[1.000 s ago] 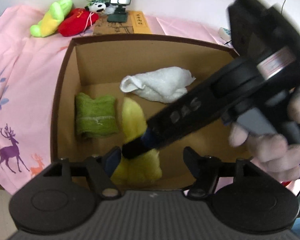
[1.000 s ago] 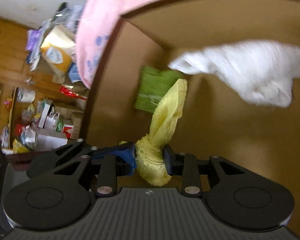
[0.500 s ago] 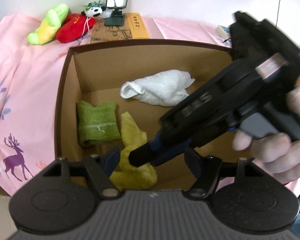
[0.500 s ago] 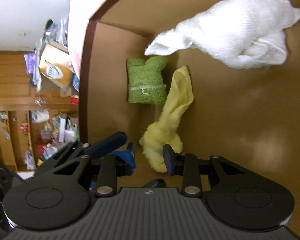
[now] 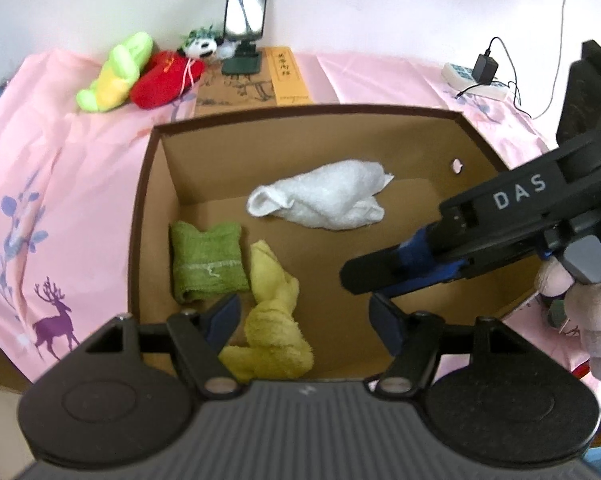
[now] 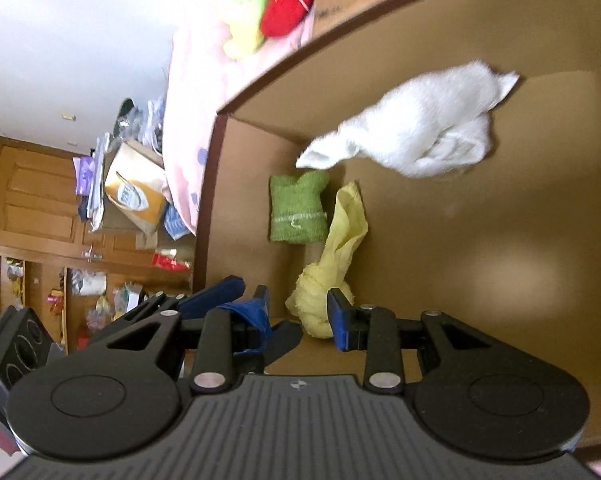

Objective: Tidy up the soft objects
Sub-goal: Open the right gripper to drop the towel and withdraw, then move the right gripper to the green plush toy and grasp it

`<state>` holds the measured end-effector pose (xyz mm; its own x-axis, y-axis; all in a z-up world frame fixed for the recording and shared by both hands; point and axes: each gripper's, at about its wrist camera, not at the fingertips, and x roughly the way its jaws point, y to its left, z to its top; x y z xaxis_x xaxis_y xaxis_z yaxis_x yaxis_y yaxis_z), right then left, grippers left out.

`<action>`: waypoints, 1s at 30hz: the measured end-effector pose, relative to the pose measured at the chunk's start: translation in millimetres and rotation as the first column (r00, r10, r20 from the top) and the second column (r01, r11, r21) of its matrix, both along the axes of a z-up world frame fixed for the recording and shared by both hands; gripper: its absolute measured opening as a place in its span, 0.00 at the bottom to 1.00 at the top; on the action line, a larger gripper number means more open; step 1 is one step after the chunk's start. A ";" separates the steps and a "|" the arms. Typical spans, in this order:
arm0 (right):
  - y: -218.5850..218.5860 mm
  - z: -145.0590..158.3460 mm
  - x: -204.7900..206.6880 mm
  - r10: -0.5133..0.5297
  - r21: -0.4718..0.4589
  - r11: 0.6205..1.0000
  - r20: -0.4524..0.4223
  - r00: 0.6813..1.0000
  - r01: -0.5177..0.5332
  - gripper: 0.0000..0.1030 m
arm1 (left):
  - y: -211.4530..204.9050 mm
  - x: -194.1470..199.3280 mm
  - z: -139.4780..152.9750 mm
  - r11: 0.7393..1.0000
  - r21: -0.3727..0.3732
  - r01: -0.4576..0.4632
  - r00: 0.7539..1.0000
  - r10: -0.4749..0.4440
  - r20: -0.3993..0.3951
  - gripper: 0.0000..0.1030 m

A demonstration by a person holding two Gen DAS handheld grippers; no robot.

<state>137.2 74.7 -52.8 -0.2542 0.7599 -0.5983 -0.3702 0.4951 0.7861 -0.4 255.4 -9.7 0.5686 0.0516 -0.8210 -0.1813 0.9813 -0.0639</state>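
A brown cardboard box sits on a pink cloth. Inside lie a white towel, a folded green cloth and a crumpled yellow cloth. My left gripper is open and empty above the box's near edge. My right gripper is open and empty, just above the yellow cloth; it shows in the left wrist view over the box's right half. The white towel and green cloth show in the right wrist view too.
Green-yellow, red and panda plush toys lie on the pink cloth behind the box, beside a phone on a stand and a flat brown board. A power strip lies far right.
My right gripper opened, let go of the yellow cloth inside the box, and drew back up and to the right. The yellow cloth now lies loose beside the green cloth.
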 end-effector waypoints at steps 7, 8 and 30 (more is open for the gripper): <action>-27.8 16.5 -8.3 -0.061 0.062 0.996 0.058 0.996 0.058 0.16 | -34.5 -6.1 19.9 1.000 -0.007 0.027 0.998 -0.026 0.060 0.69; -33.2 18.9 -9.0 -0.068 0.071 0.995 0.063 0.996 0.063 0.16 | -40.6 -6.3 22.0 0.999 -0.008 0.037 0.997 -0.036 0.068 0.69; -247.7 -1.2 15.6 -0.502 0.008 0.864 0.113 0.858 0.504 0.16 | -201.6 70.7 17.1 0.915 0.066 0.397 0.908 -0.402 0.119 0.70</action>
<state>152.8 -173.0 -54.0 0.2262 0.7539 -0.6168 -0.1480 0.6525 0.7432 70.3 53.7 7.4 0.6478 -0.1713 -0.7423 0.2339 0.9720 -0.0202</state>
